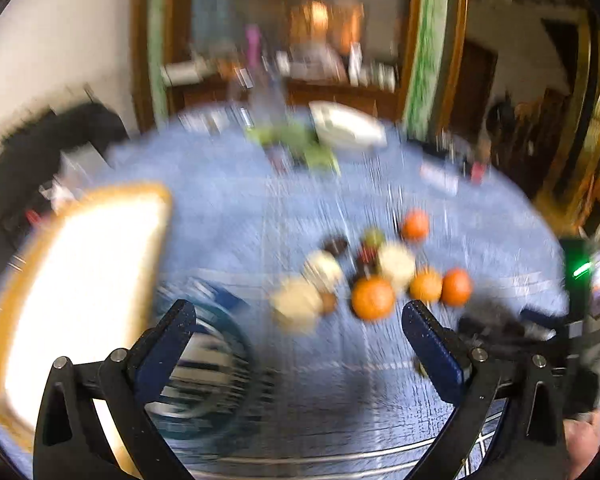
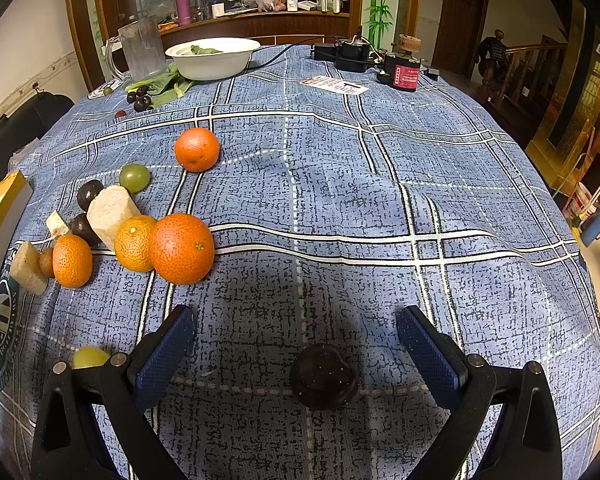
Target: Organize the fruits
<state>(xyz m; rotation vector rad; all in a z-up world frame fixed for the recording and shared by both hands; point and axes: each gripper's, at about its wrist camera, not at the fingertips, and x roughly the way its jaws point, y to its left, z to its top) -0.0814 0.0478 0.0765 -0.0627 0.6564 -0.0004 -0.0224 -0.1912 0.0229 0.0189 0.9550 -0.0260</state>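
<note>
In the right wrist view, oranges (image 2: 181, 248), a far orange (image 2: 196, 149), a green grape (image 2: 134, 177), dark plums (image 2: 89, 193) and pale cut pieces (image 2: 112, 213) lie at the left on the blue checked cloth. A dark plum (image 2: 324, 376) lies on the cloth between the fingers of my open right gripper (image 2: 296, 336), not touched. A yellow-green grape (image 2: 90, 357) sits by its left finger. The left wrist view is blurred: my left gripper (image 1: 300, 320) is open and empty above the cloth, with the fruit cluster (image 1: 372, 298) ahead and the right gripper (image 1: 540, 340) at the right.
A white tray with a yellow rim (image 1: 84, 280) and a dark round plate (image 1: 208, 364) sit at the left. A white bowl (image 2: 213, 56), a clear jug (image 2: 142, 48), greens, small dark fruits (image 2: 140, 100) and black devices (image 2: 400, 68) stand at the table's far end.
</note>
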